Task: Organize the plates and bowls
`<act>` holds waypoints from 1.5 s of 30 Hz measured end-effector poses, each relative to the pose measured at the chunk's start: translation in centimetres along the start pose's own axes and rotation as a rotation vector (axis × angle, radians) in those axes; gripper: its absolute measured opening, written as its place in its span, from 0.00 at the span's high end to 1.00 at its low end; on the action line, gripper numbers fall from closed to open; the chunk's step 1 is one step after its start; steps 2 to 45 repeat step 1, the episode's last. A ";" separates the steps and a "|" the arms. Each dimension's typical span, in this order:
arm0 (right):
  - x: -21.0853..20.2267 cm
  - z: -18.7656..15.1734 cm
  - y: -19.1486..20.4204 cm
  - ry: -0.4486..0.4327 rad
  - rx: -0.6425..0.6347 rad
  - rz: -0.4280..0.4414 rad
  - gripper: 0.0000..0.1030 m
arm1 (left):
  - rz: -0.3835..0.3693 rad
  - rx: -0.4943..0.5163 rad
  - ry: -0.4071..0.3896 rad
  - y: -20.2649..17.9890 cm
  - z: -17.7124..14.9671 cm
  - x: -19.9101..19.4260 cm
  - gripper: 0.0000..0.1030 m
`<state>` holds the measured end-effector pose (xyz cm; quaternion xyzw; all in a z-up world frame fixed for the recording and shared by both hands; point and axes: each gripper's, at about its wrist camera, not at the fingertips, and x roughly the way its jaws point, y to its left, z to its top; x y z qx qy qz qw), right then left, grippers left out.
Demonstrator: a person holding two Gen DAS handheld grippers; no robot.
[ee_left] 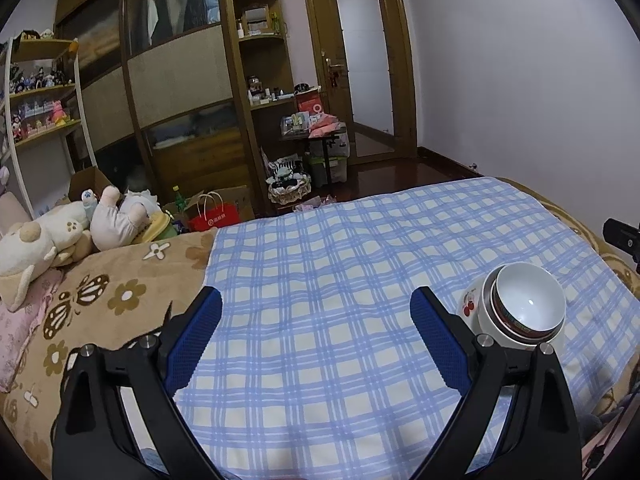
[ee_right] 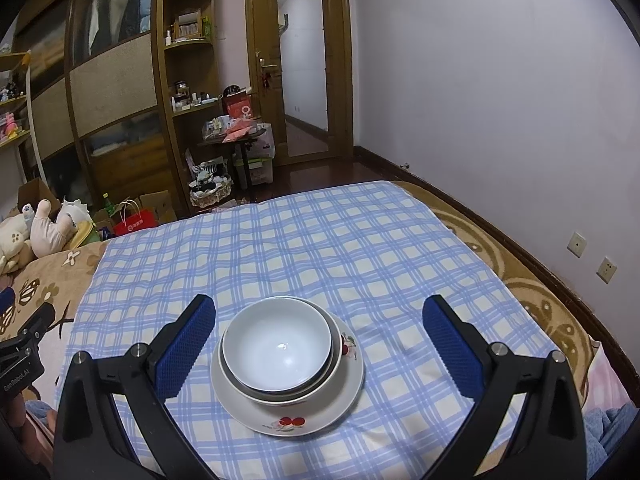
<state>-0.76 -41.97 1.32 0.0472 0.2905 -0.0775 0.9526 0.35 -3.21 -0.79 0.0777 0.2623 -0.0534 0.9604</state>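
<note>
A white plate (ee_right: pixel 320 416) with red cherry prints lies on the blue checked cloth (ee_right: pixel 304 248). Two bowls are nested on it: a white bowl (ee_right: pixel 276 352) sits inside a slightly larger one (ee_right: pixel 334 368). My right gripper (ee_right: pixel 320 334) is open, its blue pads either side of and above the stack, touching nothing. In the left wrist view the same stack of bowls (ee_left: pixel 528 304) on the plate (ee_left: pixel 468 304) sits at the right, just beyond the right finger. My left gripper (ee_left: pixel 316 320) is open over bare cloth with nothing between its fingers.
The cloth (ee_left: pixel 340 280) covers a bed with a brown flowered blanket (ee_left: pixel 120 280). Plush toys (ee_left: pixel 60 232) lie at the left. Beyond the bed's far edge are a red bag (ee_left: pixel 214 216), a wardrobe and a door (ee_left: pixel 360 60). A wall with sockets (ee_right: pixel 576 244) runs along the right.
</note>
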 end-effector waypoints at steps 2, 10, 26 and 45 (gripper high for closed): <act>0.1 0.1 0.0 0.001 0.001 0.000 0.00 | -0.002 0.000 0.005 0.0 -0.1 0.1 0.09; 0.1 0.1 0.0 0.001 0.001 0.000 0.00 | -0.002 0.000 0.005 0.0 -0.1 0.1 0.09; 0.1 0.1 0.0 0.001 0.001 0.000 0.00 | -0.002 0.000 0.005 0.0 -0.1 0.1 0.09; 0.1 0.1 0.0 0.001 0.001 0.000 0.00 | -0.002 0.000 0.005 0.0 -0.1 0.1 0.09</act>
